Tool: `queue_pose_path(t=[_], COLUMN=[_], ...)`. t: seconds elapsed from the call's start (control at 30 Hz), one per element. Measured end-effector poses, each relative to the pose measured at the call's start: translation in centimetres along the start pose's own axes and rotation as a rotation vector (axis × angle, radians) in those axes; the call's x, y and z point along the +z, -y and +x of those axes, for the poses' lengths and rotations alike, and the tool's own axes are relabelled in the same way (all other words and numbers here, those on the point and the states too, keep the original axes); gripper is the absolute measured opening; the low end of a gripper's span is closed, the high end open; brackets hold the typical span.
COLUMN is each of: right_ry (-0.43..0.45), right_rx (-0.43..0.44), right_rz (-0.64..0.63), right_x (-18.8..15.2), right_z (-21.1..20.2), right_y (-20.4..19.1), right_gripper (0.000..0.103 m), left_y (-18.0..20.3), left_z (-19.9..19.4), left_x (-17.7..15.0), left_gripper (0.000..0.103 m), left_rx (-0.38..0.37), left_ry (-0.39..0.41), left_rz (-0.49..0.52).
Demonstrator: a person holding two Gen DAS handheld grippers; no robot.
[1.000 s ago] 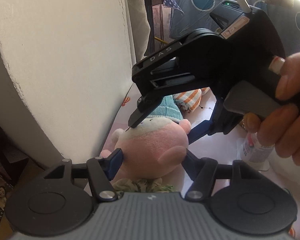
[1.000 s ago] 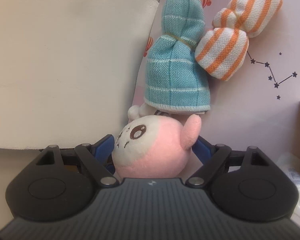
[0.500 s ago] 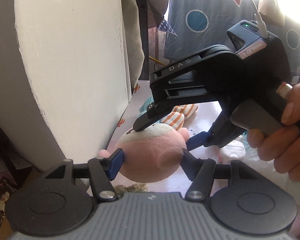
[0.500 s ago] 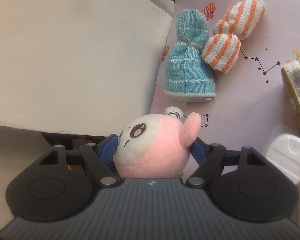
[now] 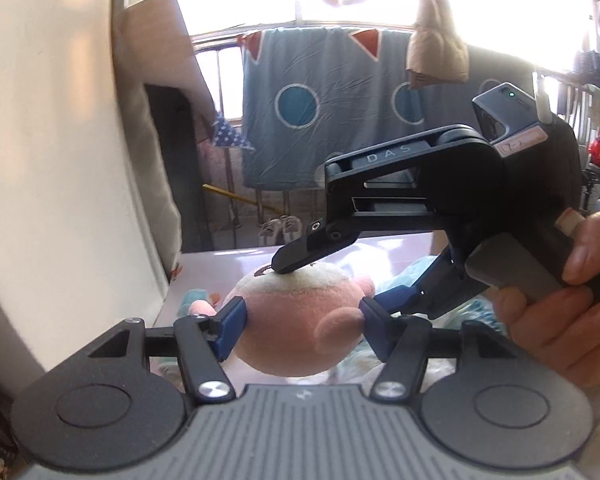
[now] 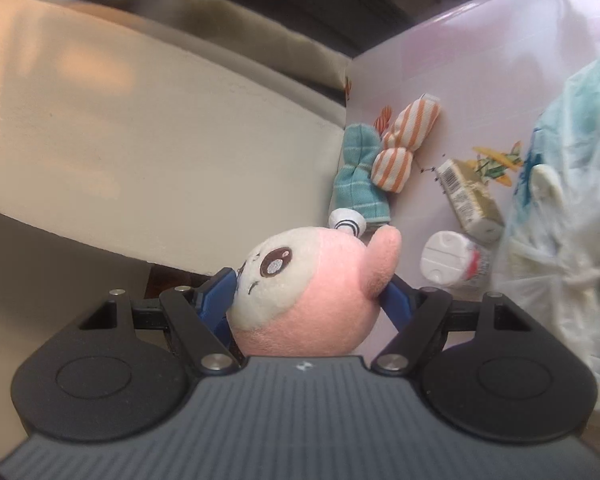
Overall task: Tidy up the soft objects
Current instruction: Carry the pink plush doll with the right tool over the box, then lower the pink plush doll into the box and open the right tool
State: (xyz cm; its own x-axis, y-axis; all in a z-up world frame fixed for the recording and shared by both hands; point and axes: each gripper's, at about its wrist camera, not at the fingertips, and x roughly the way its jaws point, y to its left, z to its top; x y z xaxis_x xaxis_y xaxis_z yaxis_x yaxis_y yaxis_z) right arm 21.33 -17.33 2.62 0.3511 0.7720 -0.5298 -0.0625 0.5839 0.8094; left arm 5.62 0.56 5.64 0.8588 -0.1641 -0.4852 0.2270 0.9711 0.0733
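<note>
A round pink and cream plush toy with a brown eye hangs above the pink table, gripped from two sides. My left gripper is shut on it, blue pads pressed into its flanks. My right gripper is shut on the same toy. In the left wrist view the right gripper comes in from the right in a person's hand, one finger on the toy's crown. A teal cloth bundle and an orange-striped bundle lie on the table beyond.
A cream wall block stands close on the left, at the table's edge. A white-capped bottle, a labelled packet and pale blue crumpled material lie to the right. A blue blanket hangs by the window behind.
Both grippers have risen together with the plush toy held between them, lifting it off the table. The cloth bundles now look smaller and farther, and the window has come into view.
</note>
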Motion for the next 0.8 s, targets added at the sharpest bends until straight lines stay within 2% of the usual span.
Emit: queue_pose_path(t=[0.17,0.3,0.47,0.6,0.73,0.8], right_ry=[0.17,0.29,0.414,0.481,0.516,0.522], right_rx=[-0.036,-0.084,-0.146,-0.182,-0.234,-0.248], right_rz=[0.048,0.106,0.203,0.296,0.409,0.471], right_x=[0.0,-0.2,-0.2,-0.1,0.4,1.1], right_z=[-9.8,-16.7,-23.6,-26.3,-26.1,-25.4], right_y=[3.5,7.0,13.1,18.1,23.7,26.3], right_gripper=[0.076,0.076,0.076,0.076,0.075,0.066], left_y=[6.8,12.5,19.1,22.8,23.3,23.0], left_z=[1.0,2.7,6.1,8.4,10.9,11.9], left_x=[2.8,4.4,5.3,4.9,4.2,4.1], left_gripper=[0.063,0.064,0.065,0.068,0.068,0.068], left_rx=[-0.137,-0.249,-0.375,-0.396,-0.372,-0.344], left_ry=[0.04,0.043,-0.009,-0.053,-0.109,-0.127], left_rz=[0.069,0.107,0.142,0.18,0.199,0.209])
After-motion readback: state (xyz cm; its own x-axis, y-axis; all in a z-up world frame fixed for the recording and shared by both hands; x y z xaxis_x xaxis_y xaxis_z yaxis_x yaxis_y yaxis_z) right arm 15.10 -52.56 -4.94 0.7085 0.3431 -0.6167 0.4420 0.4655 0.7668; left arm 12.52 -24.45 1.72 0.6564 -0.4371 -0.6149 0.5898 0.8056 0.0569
